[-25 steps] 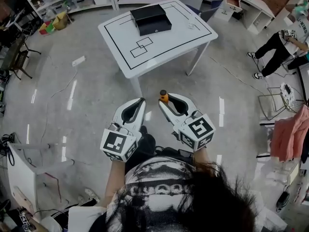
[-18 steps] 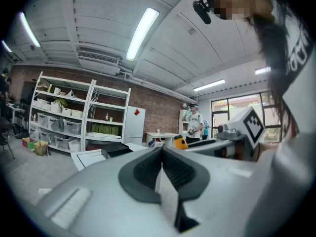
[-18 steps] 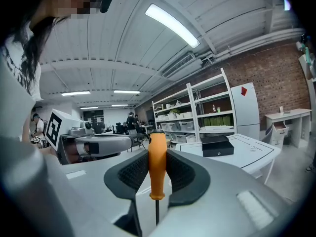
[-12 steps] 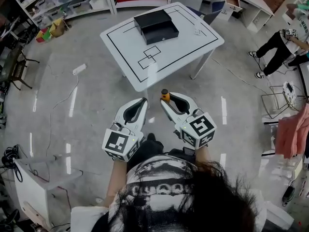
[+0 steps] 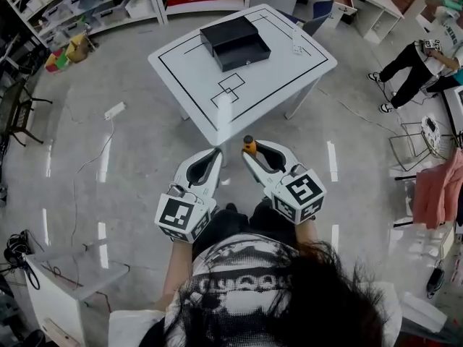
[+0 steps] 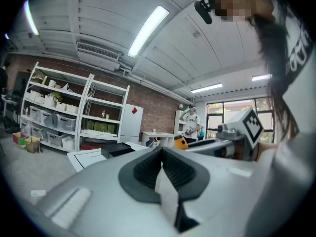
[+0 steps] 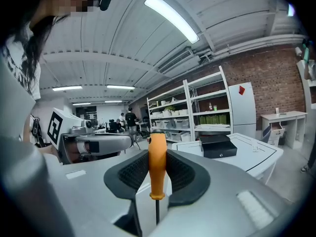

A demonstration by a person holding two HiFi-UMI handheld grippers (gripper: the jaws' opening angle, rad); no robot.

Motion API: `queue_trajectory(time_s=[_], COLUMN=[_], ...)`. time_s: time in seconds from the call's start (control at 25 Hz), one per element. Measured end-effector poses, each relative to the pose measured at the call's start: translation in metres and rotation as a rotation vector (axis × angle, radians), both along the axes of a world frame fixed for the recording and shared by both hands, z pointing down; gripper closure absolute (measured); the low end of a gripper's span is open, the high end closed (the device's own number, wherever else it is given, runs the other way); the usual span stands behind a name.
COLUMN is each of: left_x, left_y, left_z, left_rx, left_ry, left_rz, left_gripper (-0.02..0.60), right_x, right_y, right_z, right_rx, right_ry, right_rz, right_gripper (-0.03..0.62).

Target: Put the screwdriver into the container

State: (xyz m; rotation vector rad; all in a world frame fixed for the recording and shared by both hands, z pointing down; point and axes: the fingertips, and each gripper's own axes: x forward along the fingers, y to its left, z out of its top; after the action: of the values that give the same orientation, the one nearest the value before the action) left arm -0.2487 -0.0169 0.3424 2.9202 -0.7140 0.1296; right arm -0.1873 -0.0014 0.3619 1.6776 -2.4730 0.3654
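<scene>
Since the earlier frame the table (image 5: pixel 289 71) has drawn closer; its near corner now sits just ahead of both grippers. Right gripper (image 5: pixel 253 152) clamps the screwdriver (image 7: pixel 157 162) by its orange handle, butt toward 11 o'clock in the head view, shaft running back toward 5 o'clock. Left gripper (image 5: pixel 215 152), jaws together, holds nothing. Container (image 5: pixel 235 42) stands on the table's far half, at 12 o'clock from the screwdriver and well apart; the right gripper likely makes the forward reach.

White table (image 5: pixel 275 78) lies mostly bare around the black container (image 5: pixel 235 42) (open floor (image 5: pixel 145 143) before it).
</scene>
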Motion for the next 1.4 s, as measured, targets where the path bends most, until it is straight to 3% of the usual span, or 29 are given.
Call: queue_trajectory(time_s=[0.32, 0.6, 1.08, 1.4], left_x=[0.012, 0.048, 0.159, 0.233], left_y=[-0.024, -0.057, -0.138, -0.160], left_z=[0.010, 0.012, 0.016, 0.018], left_rx=[-0.022, -0.022, -0.034, -0.033], left_ry=[-0.002, -0.015, -0.036, -0.053], left_rz=[0.014, -0.021, -0.156, -0.237], left_gripper=[0.581, 0.581, 0.581, 0.581], right_x=[0.014, 0.056, 0.171, 0.243], right_y=[-0.027, -0.062, -0.135, -0.162], right_z=[0.011, 0.016, 0.019, 0.025], right_rx=[-0.024, -0.027, -0.036, -0.037], right_ry=[0.011, 0.000, -0.035, -0.060], right_rz=[0.005, -0.013, -0.122, -0.202], right_gripper=[0.477, 0.477, 0.478, 0.477])
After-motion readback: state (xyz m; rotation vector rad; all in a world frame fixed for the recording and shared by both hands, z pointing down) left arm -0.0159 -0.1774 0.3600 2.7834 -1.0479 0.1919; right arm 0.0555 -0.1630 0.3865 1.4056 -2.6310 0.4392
